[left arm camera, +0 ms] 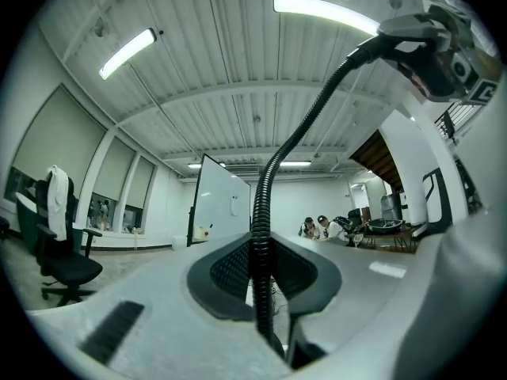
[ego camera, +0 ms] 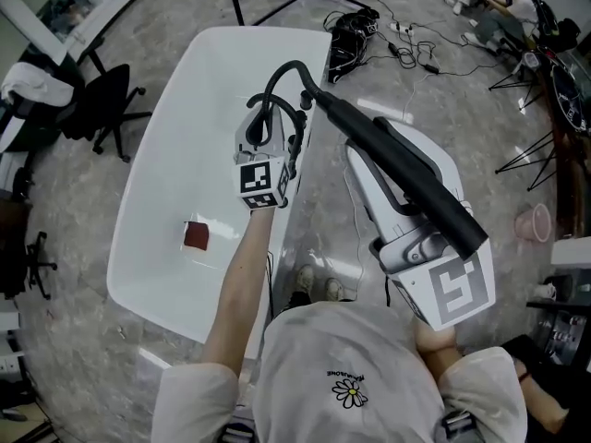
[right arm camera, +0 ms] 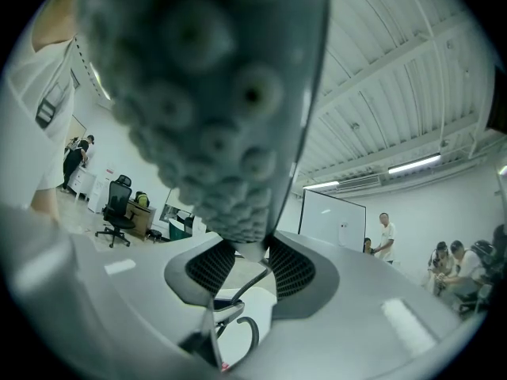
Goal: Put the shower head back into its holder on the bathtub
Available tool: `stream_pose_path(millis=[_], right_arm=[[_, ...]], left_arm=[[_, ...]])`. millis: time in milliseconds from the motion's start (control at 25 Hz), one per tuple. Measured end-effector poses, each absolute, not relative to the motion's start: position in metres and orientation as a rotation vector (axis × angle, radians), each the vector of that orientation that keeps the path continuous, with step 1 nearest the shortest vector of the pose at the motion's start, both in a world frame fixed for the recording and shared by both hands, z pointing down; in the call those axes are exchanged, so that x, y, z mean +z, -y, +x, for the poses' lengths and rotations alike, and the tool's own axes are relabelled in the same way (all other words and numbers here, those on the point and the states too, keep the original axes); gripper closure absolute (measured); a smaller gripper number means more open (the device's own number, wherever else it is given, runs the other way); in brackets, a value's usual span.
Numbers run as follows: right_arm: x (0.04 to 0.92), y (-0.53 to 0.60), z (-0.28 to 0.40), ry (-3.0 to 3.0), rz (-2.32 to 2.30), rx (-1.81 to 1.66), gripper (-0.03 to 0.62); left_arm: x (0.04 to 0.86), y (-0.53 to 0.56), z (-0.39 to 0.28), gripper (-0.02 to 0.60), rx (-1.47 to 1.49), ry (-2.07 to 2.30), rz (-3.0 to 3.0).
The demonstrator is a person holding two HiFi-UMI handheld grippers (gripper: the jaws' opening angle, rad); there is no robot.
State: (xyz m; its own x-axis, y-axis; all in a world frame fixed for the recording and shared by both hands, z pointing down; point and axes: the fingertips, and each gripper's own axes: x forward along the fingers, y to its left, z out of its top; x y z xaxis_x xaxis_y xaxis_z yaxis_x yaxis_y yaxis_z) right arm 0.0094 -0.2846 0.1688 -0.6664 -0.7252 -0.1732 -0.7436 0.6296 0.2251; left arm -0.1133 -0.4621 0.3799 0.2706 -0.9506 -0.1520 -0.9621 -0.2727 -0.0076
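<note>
Right claw (right arm camera: 242, 248) gripping shower head (right arm camera: 206, 93), left claw (left arm camera: 257, 267) pinching hose (left arm camera: 301, 133) above edge of bathtub (ego camera: 175, 127)

Fig.: open-plan lab/office. Ribbed ceiling w/ tube lights (left arm camera: 128, 52), whiteboard (left arm camera: 222, 200), swivel office chair (left arm camera: 67, 264), cables (ego camera: 406, 40) and tripod stands (ego camera: 526, 160) on polished floor (ego camera: 462, 118); white bathtub (ego camera: 175, 146) stands mid-room.

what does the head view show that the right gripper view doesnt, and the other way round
Head view only: the whole white bathtub with a red patch inside. Right gripper view only: the nozzle face of the shower head close up, and a whiteboard behind. Both: the shower head held in the right gripper, and its hose.
</note>
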Motion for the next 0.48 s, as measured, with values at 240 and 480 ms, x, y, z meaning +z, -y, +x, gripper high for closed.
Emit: stream_pose_path(millis=[240,480], right_arm=[[0.176,0.286,0.014,-2.803,-1.276,0.413,0.453],[0.197,0.290,0.010,-2.866,-1.222,0.326,0.453]], left_arm=[[0.408,0.456,-0.100,0.541,0.121,-1.835,-2.486],[0.438,0.446,-0.107,0.541,0.047,-1.881,-2.495]])
